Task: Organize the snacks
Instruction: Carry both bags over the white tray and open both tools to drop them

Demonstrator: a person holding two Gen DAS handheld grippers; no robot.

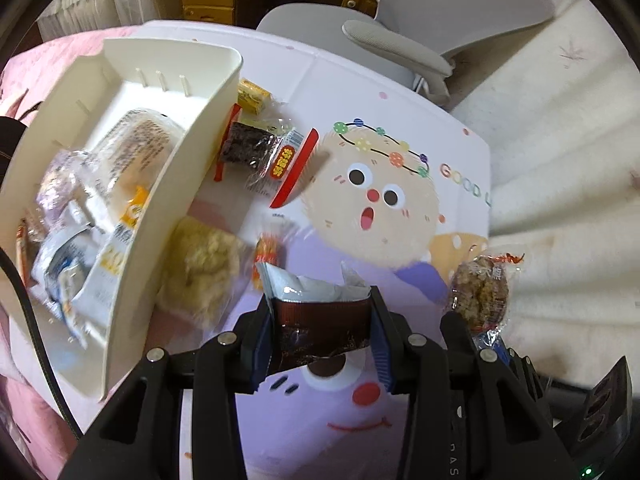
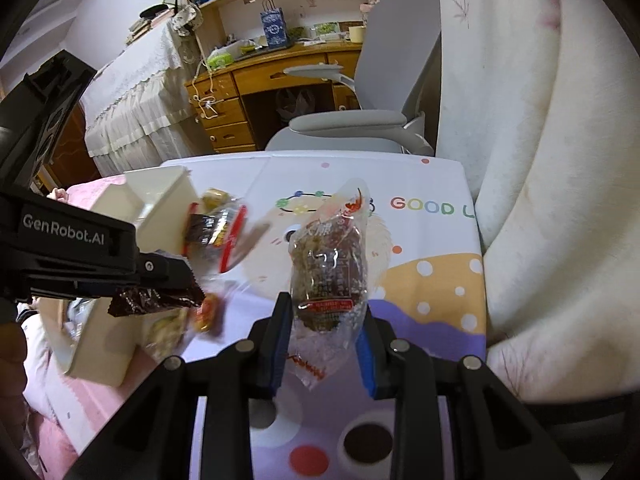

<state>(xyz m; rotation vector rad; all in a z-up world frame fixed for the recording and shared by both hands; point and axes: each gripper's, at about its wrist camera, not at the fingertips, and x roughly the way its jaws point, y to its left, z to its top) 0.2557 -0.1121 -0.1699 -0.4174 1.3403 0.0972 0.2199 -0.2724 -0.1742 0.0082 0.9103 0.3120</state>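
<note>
My left gripper (image 1: pixel 322 320) is shut on a dark brown snack packet (image 1: pixel 320 322) and holds it above the cartoon table; it also shows in the right wrist view (image 2: pixel 156 298). My right gripper (image 2: pixel 324 334) is shut on a clear-wrapped brown snack (image 2: pixel 328 270), lifted off the table; it shows in the left wrist view (image 1: pixel 482 292). A white bin (image 1: pixel 188 152) at the left holds several snack packs. Loose snacks lie beside it: a red-edged pack (image 1: pixel 280 160), a yellow box (image 1: pixel 252 96), a pale crumbly cake (image 1: pixel 204 268) and a small orange candy (image 1: pixel 269 254).
The small table (image 1: pixel 452 216) with cartoon print stands on a pink bed cover (image 2: pixel 80 400). A white blanket (image 2: pixel 560 200) lies to the right. A grey chair (image 2: pixel 360 120) and wooden desk (image 2: pixel 260 80) stand beyond the far edge.
</note>
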